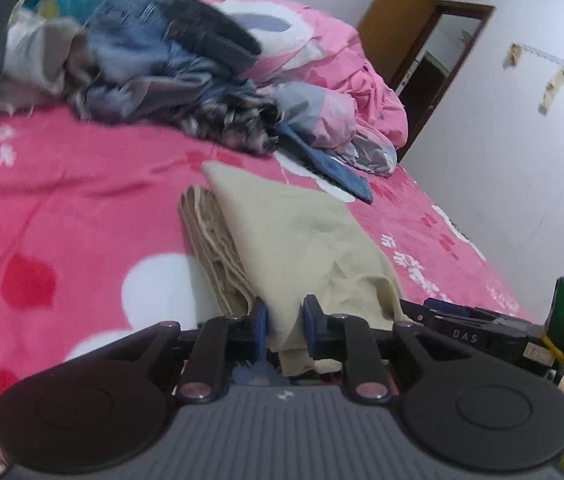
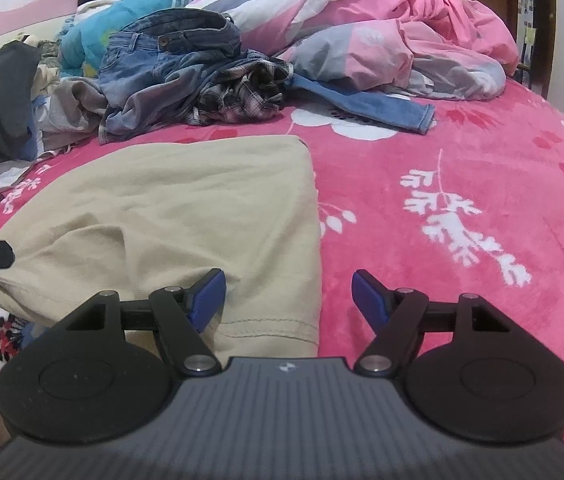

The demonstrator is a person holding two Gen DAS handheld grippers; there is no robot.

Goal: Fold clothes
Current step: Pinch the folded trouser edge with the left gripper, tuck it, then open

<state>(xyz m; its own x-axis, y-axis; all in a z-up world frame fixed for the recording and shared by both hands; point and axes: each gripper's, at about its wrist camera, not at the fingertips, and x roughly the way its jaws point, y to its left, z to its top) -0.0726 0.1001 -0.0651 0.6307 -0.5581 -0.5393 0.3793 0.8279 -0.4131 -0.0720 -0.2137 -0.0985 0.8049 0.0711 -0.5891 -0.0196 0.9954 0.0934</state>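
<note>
The left gripper [image 1: 285, 322] was pinched narrow on the near hem of the beige garment [image 1: 302, 240], a fold of cloth rising between its blue pads. The right gripper [image 2: 288, 296] stood wide with nothing gripped, its left pad over the garment's near right corner, its right pad over bare pink bedspread [image 2: 462, 160]. The garment [image 2: 185, 208] lay near the bed's front edge, its long axis apparently running away toward the unfolded pile of jeans [image 2: 169, 52] and plaid shirt [image 2: 237, 96] farther up the bed. Both grippers sat at its near end.
</note>
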